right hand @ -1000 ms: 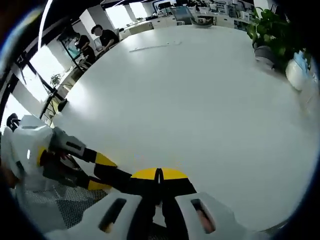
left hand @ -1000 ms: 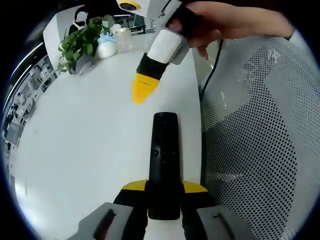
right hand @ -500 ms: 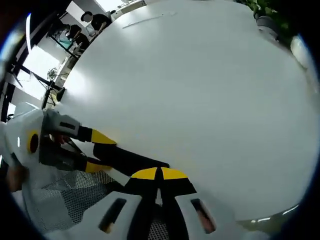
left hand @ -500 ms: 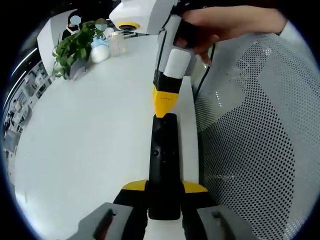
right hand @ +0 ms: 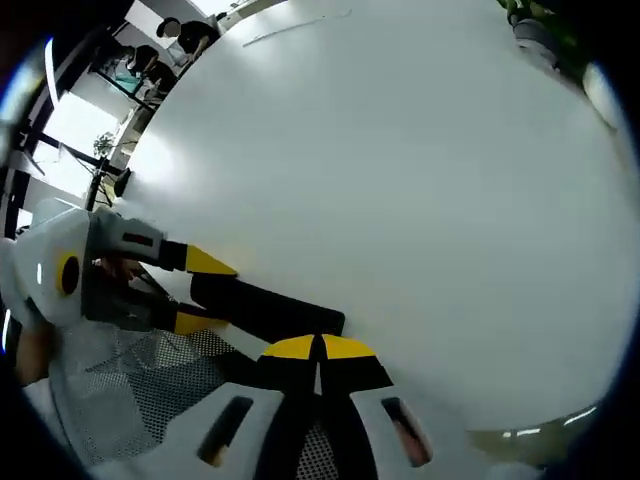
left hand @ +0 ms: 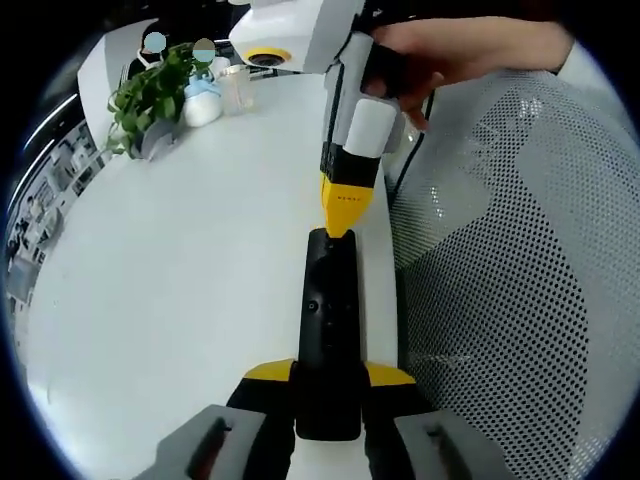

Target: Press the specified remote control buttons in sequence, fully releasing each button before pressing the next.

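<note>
A big white table (left hand: 180,270) is seen across the left gripper view. A green potted plant (left hand: 150,95) is seen at the upper left of that view, near the far edge of the table. Just beside it, a white bottle (left hand: 203,100) and a clear cup (left hand: 238,88) are seen. A grey mesh chair back (left hand: 510,260) is seen on the right side. In the right gripper view, people at desks (right hand: 185,35) are seen at the upper left, past the table.

Smooth, faintly glossy white table (left hand: 180,290); matt black plastic remote (left hand: 328,330); perforated grey mesh chair fabric (left hand: 520,300) at three o'clock; gripper tips (left hand: 345,205) of matt yellow plastic.
</note>
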